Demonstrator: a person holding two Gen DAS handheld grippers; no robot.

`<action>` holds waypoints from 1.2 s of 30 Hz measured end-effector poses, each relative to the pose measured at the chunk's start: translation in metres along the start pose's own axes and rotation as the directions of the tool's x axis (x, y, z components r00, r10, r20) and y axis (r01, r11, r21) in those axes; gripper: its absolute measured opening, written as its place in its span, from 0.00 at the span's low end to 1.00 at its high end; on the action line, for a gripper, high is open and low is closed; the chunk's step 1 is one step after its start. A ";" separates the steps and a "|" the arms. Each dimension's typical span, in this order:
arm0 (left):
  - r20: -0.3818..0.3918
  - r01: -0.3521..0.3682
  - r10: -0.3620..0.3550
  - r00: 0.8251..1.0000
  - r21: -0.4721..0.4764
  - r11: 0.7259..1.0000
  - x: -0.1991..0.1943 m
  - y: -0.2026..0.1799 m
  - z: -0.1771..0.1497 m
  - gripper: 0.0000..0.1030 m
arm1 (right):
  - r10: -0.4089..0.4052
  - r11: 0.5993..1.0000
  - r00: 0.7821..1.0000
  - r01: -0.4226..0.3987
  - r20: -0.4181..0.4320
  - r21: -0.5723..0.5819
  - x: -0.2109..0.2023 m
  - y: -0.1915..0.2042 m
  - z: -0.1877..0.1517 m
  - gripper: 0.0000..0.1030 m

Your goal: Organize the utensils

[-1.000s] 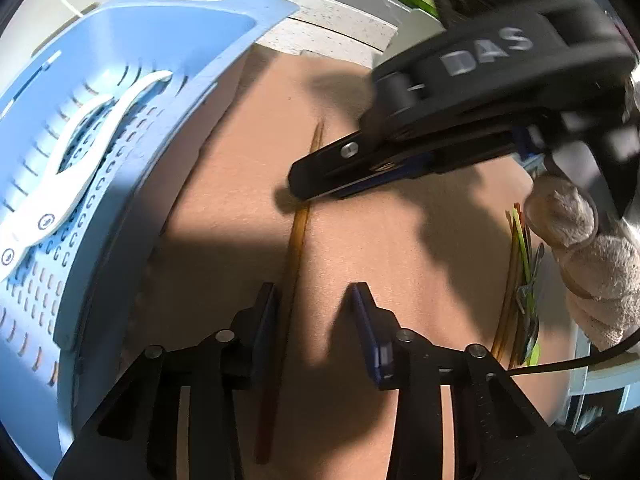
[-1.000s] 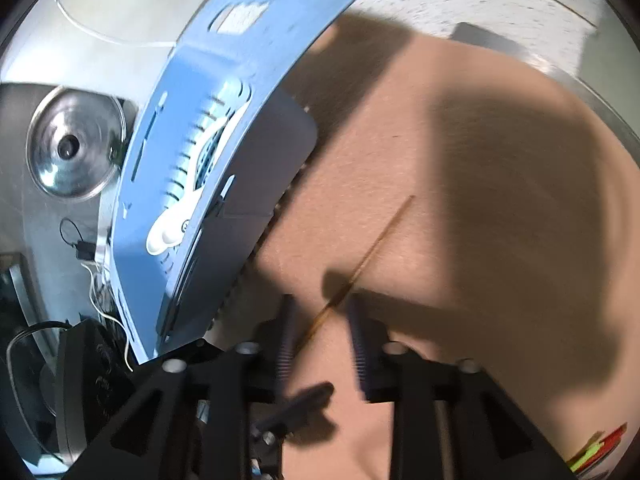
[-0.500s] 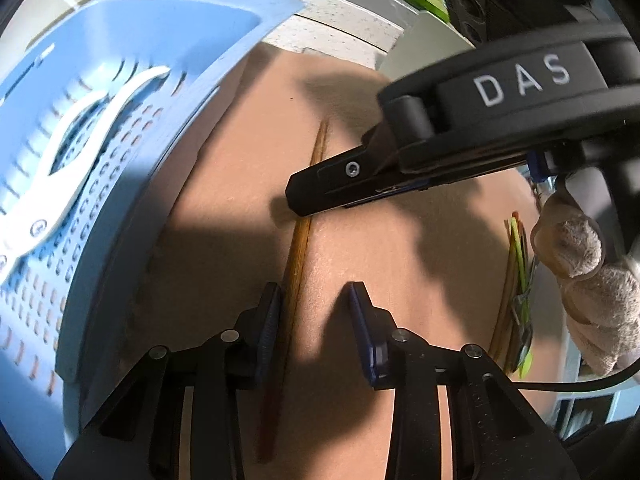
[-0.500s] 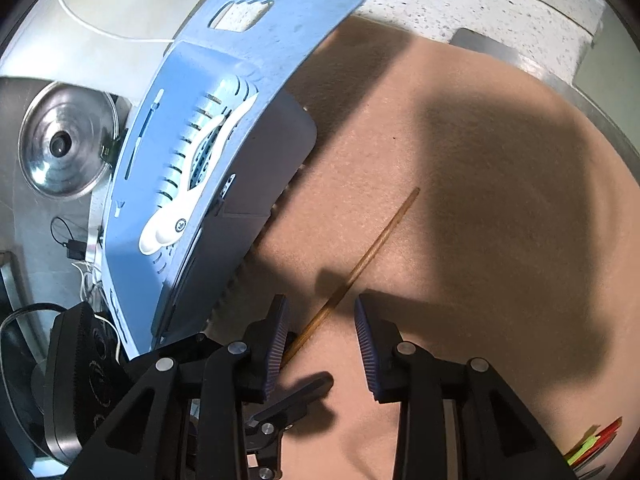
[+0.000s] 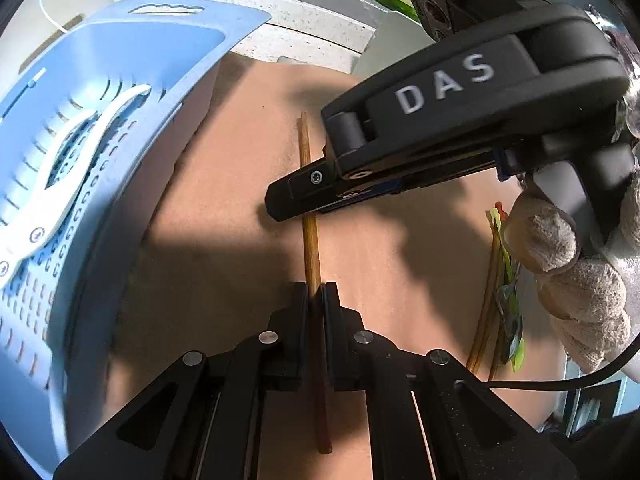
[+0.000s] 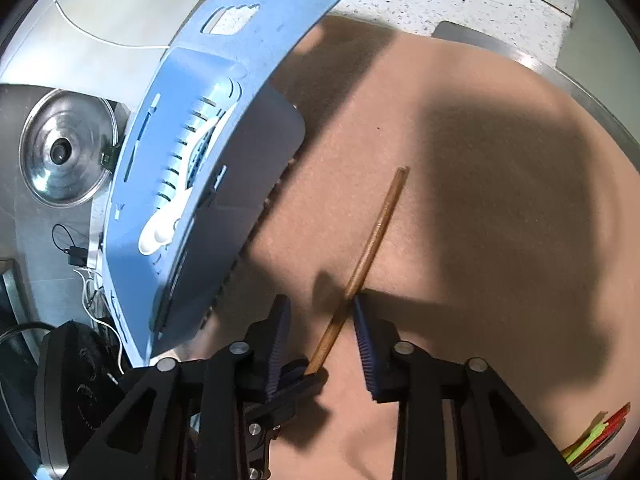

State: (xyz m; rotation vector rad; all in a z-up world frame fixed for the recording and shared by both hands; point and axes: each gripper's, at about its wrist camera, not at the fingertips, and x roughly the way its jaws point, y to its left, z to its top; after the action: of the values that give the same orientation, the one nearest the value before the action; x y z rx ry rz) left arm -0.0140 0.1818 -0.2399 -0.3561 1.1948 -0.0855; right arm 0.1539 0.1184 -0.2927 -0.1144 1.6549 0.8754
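The wooden chopstick (image 5: 311,240) is lying flat on the brown bench (image 5: 240,200), its long axis running from six to twelve o'clock in the left wrist view. The left gripper (image 5: 315,296) has just been closing and is clamping its near end. The right gripper (image 6: 320,336) is hovering with fingers apart around the shaft.

Both cameras sit just behind their own black fingers and look steeply down, close to the brown felt mat (image 5: 240,184). The left view faces along the thin brown wooden chopstick (image 5: 311,248); the right view crosses it at an angle. Both views share the mat, the chopstick and the light blue perforated plastic basket (image 6: 240,92) at the left.
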 end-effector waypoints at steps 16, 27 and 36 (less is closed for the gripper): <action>0.009 -0.044 0.043 0.999 0.094 0.995 0.023 -0.094 -0.032 0.10 | 0.050 0.990 0.990 -0.067 0.136 0.124 -0.062 -0.075 -0.066 0.27; 0.028 -0.086 0.081 0.996 0.206 0.975 -0.004 -0.133 -0.037 0.17 | 0.053 0.959 0.962 -0.124 0.269 0.256 -0.105 -0.139 -0.142 0.28; -0.048 -0.062 0.080 0.996 0.290 0.955 0.021 -0.149 -0.037 0.17 | 0.115 0.904 0.942 -0.231 0.315 0.360 -0.091 -0.168 -0.152 0.28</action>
State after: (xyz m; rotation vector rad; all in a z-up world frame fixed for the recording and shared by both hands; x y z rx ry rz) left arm -0.0219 0.0282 -0.2234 -0.0538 1.2323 -0.2071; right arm 0.1455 -0.1256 -0.2905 0.4294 1.5465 0.6383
